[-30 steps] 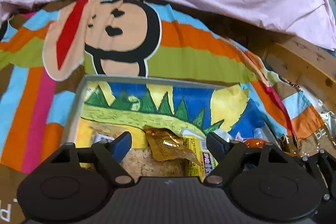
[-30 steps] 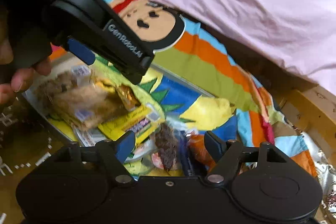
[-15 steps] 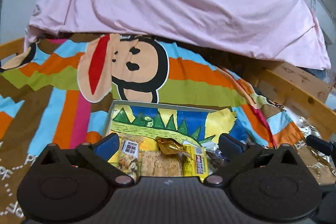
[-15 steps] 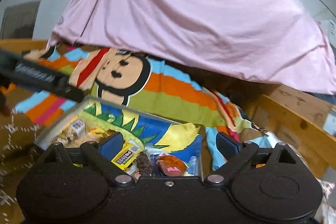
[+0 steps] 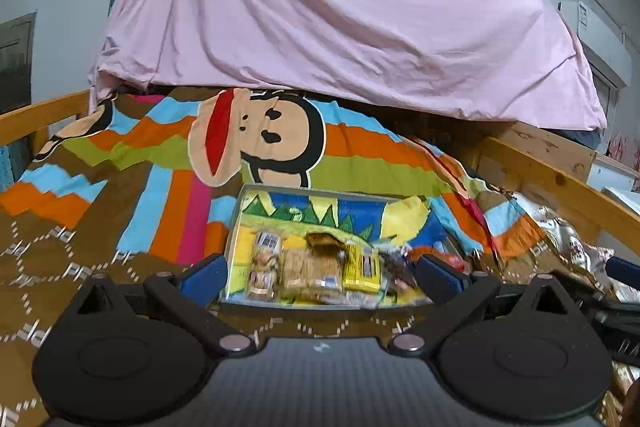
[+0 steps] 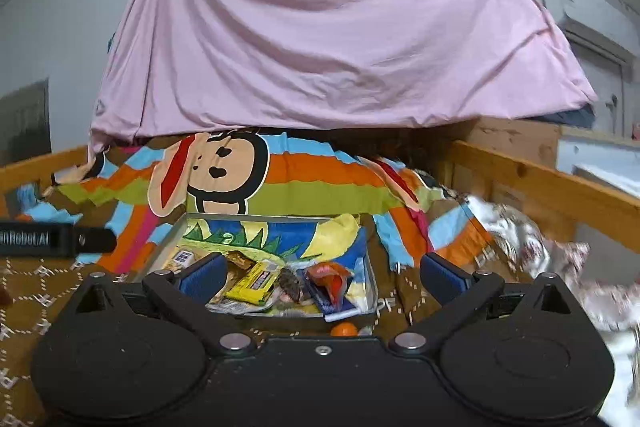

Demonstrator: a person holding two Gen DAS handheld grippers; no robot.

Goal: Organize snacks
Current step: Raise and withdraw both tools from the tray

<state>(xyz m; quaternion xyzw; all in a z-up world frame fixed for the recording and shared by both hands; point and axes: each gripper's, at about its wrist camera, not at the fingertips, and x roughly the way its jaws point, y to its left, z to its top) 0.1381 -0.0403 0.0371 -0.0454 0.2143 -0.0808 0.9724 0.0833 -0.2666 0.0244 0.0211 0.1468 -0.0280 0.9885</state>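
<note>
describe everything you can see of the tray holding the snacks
The tray is a shallow rectangular box with thin grey walls that look like metal or card. Its floor carries a cartoon print in blue, yellow and green. It lies flat on the striped monkey blanket. Snack packets crowd its near end, a yellow one among them; the far end is bare. No gripper touches it.

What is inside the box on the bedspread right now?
The box holds packaged snacks: a yellow packet, a cracker pack, a barcoded pack and an orange-red wrapper. They overlap, so whatever lies beneath them is hidden.
</note>
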